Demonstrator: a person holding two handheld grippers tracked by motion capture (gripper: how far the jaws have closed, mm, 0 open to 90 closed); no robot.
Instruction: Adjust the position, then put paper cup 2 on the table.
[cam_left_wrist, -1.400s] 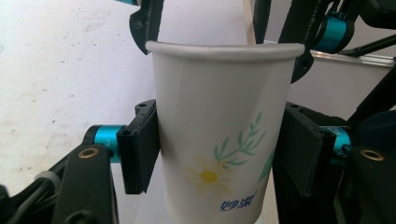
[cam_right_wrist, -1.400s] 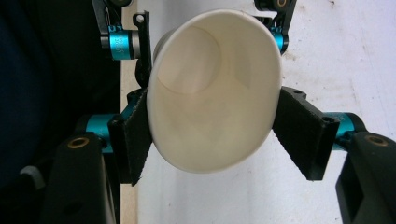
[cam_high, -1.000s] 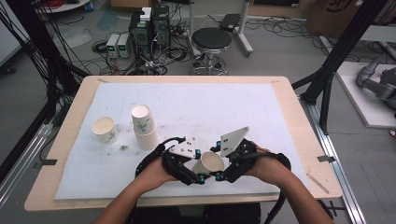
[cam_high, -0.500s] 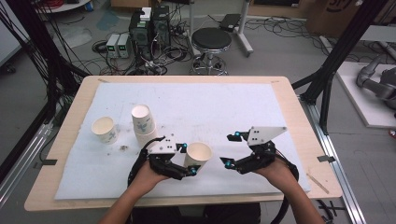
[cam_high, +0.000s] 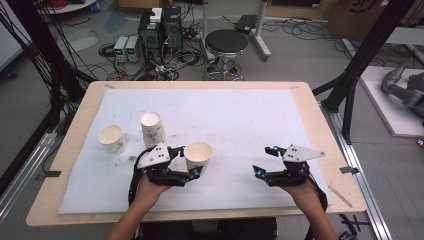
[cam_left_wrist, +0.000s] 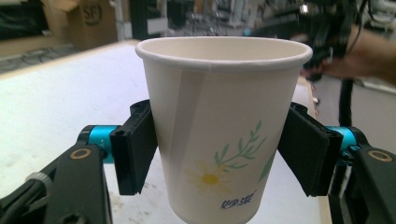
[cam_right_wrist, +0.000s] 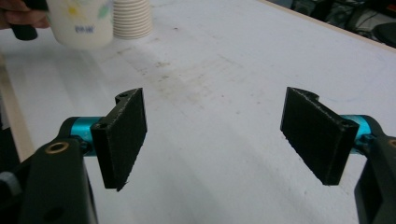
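Note:
A white paper cup (cam_left_wrist: 219, 126) with a daisy print stands upright between the jaws of my left gripper (cam_left_wrist: 219, 154), and both pads press its sides. The left jaws have just been opening a little, with the cup still gripped. In the high view the cup (cam_high: 198, 156) and left gripper (cam_high: 191, 161) are at the mat's front, left of centre. My right gripper (cam_high: 264, 160) hovers at the front right, well apart from the cup. Its jaws have just been opening and nothing is between them (cam_right_wrist: 215, 140).
A stack of paper cups (cam_high: 152, 127) and a single cup (cam_high: 111, 138) stand at the left of the white mat (cam_high: 240, 110). The right gripper view shows the held cup (cam_right_wrist: 81, 23) and the stack (cam_right_wrist: 132, 18) far off.
The right gripper has let go of the cup and drawn away to the right. The left gripper has carried the cup a little to the left.

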